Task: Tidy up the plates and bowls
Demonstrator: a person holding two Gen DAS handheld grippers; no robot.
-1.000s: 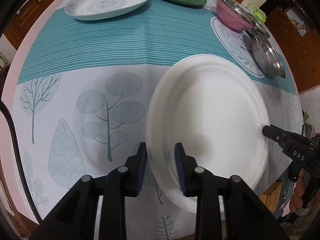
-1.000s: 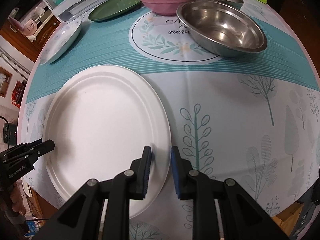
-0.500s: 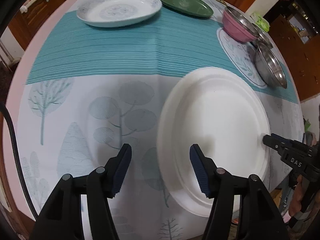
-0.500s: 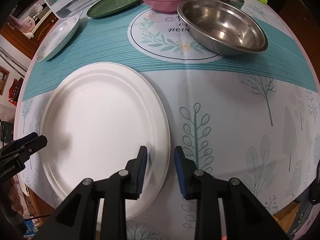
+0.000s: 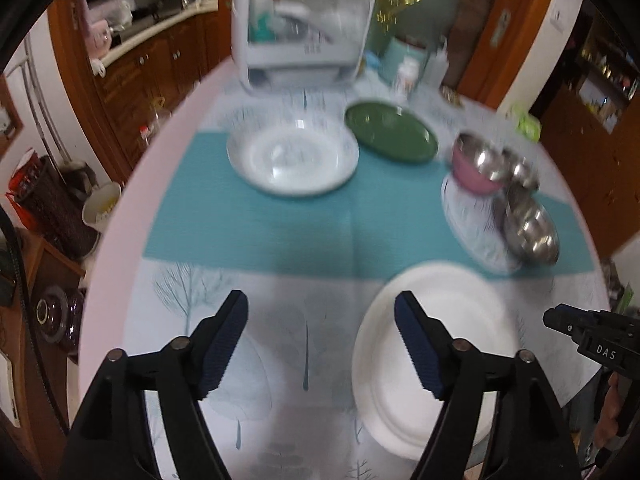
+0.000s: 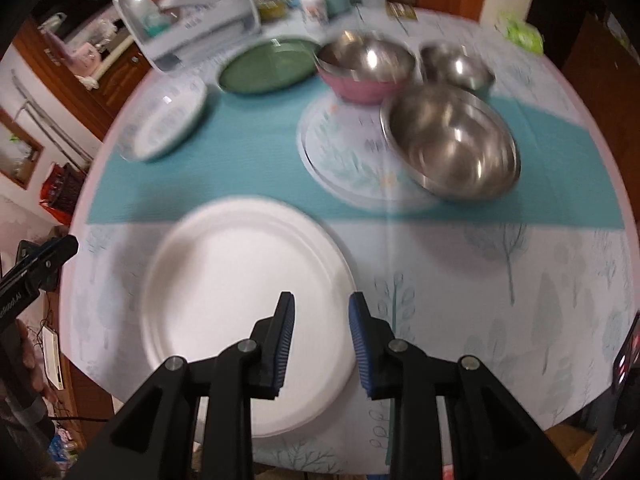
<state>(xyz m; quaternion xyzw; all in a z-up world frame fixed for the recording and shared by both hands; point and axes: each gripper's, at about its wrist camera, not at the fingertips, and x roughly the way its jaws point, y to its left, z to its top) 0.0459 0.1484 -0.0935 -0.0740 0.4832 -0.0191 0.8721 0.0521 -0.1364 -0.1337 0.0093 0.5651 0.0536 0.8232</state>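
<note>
Nearest, two hand-held grippers, both raised above the table [image 6: 520, 280] and gripping nothing.

Left gripper [image 5: 320, 344]: fingers spread wide, blue pads [image 5: 224, 340] facing inward, over the pale tree-printed cloth beside the white plate. Its tip also shows at the left edge of the right wrist view [image 6: 52, 254].

Right gripper [image 6: 322, 338]: fingers parted by a narrow gap, straddling the near right rim of the white plate without visibly touching it. Its black tip appears at the right edge of the left wrist view [image 5: 560, 320].

White plate [image 6: 240, 280]: large, plain, lying flat at the near edge of the table.

Teal band [image 5: 280, 232]: crosses the tablecloth beyond the white plate.

Large steel bowl [image 6: 452, 148]: on the band, right of centre, partly over a round printed motif [image 6: 340, 160].

Pink bowl [image 6: 360, 88]: just behind, with a steel bowl nested inside it [image 6: 366, 58].

Small steel bowl [image 6: 456, 66]: to the right of the pink one.

Patterned white dish [image 6: 168, 124]: far left, on the band.

Green plate [image 6: 268, 66]: flat, between the patterned dish and the pink bowl.

Clear-lidded appliance [image 5: 300, 24]: at the far edge; details blurred.
</note>
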